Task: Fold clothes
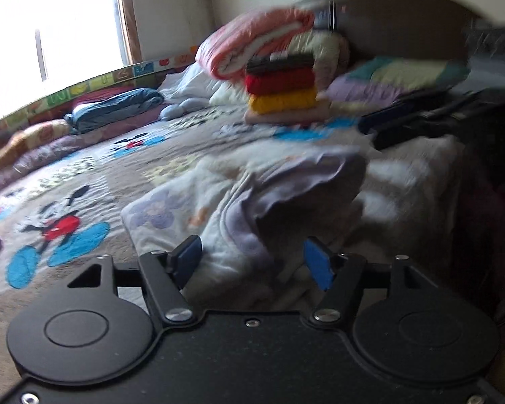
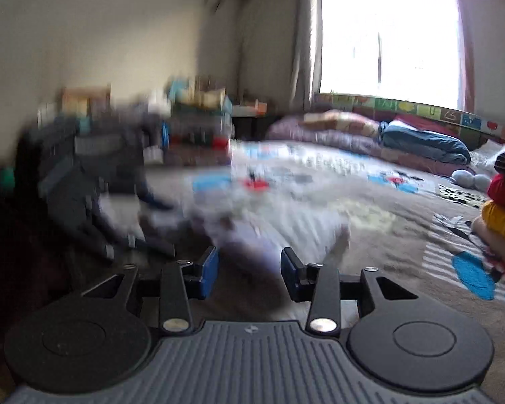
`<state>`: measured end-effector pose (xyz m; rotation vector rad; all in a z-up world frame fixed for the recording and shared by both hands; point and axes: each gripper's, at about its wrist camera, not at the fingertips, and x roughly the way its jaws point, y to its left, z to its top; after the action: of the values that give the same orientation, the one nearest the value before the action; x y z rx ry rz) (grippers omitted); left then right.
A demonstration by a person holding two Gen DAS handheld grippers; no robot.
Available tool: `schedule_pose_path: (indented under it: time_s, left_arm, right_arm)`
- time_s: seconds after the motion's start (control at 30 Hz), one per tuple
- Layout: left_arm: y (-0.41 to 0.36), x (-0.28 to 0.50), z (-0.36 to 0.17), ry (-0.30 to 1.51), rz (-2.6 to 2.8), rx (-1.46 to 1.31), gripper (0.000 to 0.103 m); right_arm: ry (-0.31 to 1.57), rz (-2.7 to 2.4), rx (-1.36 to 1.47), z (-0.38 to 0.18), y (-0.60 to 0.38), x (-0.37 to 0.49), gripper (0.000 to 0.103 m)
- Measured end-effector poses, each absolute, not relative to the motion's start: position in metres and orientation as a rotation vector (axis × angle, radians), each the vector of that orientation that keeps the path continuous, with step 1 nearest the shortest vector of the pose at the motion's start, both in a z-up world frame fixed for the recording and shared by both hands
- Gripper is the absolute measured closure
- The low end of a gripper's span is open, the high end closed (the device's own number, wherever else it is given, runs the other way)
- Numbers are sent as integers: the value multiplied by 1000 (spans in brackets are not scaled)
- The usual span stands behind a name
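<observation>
Left wrist view: left gripper (image 1: 252, 262) jaws spread wide, nothing between them, just above crumpled white garment (image 1: 252, 195) with lilac flowers, lying on the bed (image 1: 84, 175) near its edge. Folded stack (image 1: 281, 87) of dark, red and yellow clothes behind the garment, toward the headboard. Right wrist view, heavy blur: right gripper (image 2: 249, 271) jaws apart, empty, garment (image 2: 286, 225) just ahead.

Overexposed window (image 2: 387, 33) glare backlights both motion-blurred fisheye views.
</observation>
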<state>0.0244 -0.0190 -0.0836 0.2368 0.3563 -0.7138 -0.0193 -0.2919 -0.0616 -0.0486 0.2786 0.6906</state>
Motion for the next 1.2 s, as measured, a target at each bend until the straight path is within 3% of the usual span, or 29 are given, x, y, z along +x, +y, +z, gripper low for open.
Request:
schedule_pose_path:
  time_s: [0.17, 0.43, 0.53, 0.63, 0.67, 0.73, 0.83, 0.93, 0.97, 1.1, 1.13, 1.2]
  left_arm:
    - [30, 33, -64, 314, -666, -146, 37]
    - [29, 64, -90, 536, -547, -402, 38]
    - [27, 75, -101, 620, -501, -493, 71]
    - [30, 70, -104, 617, -496, -661, 80]
    - [32, 68, -104, 607, -501, -732, 81]
    - [36, 64, -104, 587, -508, -875, 81]
    - [29, 61, -117, 633, -418, -849, 81]
    - [36, 69, -149, 740, -377, -905, 79]
    - [38, 69, -146, 736, -380, -904, 78]
    - [39, 68, -136, 715, -409, -870, 78]
    - [41, 67, -133, 713, -416, -859, 77]
    - [45, 62, -122, 686, -450, -823, 60]
  right_arm:
    - [247, 630, 171, -53, -304, 8, 62]
    - [413, 518, 352, -89, -300, 47, 62]
    - [472, 454, 415, -100, -299, 43, 61]
    - [525, 466, 537, -112, -304, 45, 59]
    - [542, 482, 621, -117, -308, 47, 63]
    - [536, 544, 851, -128, -322, 50, 72]
    - [487, 575, 991, -132, -329, 48, 73]
    - [588, 470, 802, -144, -317, 49, 73]
    - [628, 464, 783, -150, -315, 52, 66]
    - [643, 470, 750, -151, -313, 50, 65]
    - [631, 477, 762, -150, -314, 48, 63]
    - [607, 488, 787, -148, -317, 45, 62]
